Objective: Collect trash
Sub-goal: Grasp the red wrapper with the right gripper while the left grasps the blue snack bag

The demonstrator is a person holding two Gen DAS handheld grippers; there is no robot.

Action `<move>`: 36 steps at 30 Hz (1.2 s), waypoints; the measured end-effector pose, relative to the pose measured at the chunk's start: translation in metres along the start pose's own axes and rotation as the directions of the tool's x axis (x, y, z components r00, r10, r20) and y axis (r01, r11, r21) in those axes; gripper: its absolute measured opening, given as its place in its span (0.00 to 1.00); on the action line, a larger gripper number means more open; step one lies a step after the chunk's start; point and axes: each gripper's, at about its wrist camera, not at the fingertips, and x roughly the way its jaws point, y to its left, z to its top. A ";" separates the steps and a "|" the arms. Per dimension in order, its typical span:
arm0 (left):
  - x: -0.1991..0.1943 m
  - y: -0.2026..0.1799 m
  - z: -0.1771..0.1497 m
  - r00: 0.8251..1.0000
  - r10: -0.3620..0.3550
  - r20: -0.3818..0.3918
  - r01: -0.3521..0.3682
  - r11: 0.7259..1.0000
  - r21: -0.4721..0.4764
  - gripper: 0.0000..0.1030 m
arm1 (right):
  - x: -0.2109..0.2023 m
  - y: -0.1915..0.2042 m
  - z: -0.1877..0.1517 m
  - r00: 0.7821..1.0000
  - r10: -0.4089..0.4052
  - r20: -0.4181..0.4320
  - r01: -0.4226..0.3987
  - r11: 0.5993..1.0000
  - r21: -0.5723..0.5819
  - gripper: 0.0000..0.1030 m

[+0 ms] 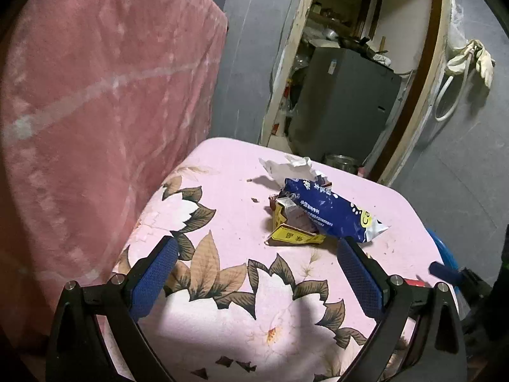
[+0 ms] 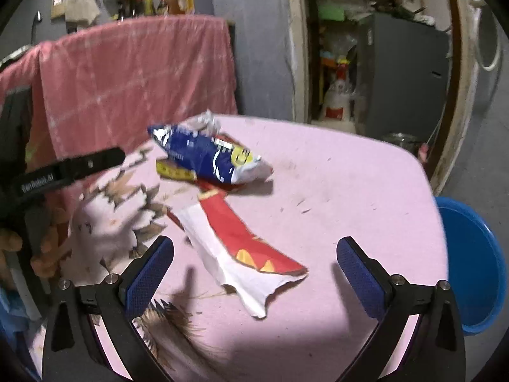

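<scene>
Pink floral cloth (image 2: 350,191) covers the table, with a rose-coloured blanket (image 1: 95,95) draped behind it and a blue basin (image 2: 470,270) at its right edge. On the cloth lies the trash: a blue snack bag (image 2: 210,156) resting on a crushed yellow carton (image 1: 292,232), crumpled white paper (image 1: 289,165) behind them, and a torn red-and-white wrapper (image 2: 241,251) nearer. Left gripper (image 1: 257,273) and right gripper (image 2: 254,273) both hang spread wide, empty, above the cloth.

Both wrist views look down, close, sharing the blue wrapper (image 1: 331,211).
</scene>
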 end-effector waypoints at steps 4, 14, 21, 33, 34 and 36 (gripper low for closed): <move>0.006 0.002 0.001 1.000 -0.001 -0.019 0.000 1.000 -0.016 0.95 | 0.012 0.002 -0.001 0.999 -0.008 -0.051 0.008 1.000 -0.007 0.92; 0.021 -0.004 0.002 0.997 -0.019 -0.072 0.020 1.000 0.010 0.94 | 0.011 -0.013 -0.004 0.998 -0.024 -0.052 0.026 0.998 0.050 0.49; 0.029 -0.012 0.007 0.995 -0.050 -0.084 0.053 0.998 0.035 0.94 | 0.006 -0.030 -0.006 0.999 -0.002 -0.036 0.006 0.994 0.110 0.26; 0.039 -0.023 0.020 0.993 -0.110 -0.032 0.110 0.994 -0.005 0.75 | 0.004 -0.060 0.003 1.000 -0.010 0.026 0.004 0.973 0.231 0.23; 0.040 -0.024 0.022 0.993 -0.114 -0.027 0.114 0.993 -0.014 0.72 | 0.004 -0.061 0.004 0.999 -0.009 0.031 0.002 0.972 0.235 0.23; 0.042 -0.024 0.026 0.992 -0.126 -0.021 0.125 0.992 -0.033 0.70 | 0.005 -0.062 0.007 0.999 -0.007 0.043 -0.003 0.970 0.243 0.23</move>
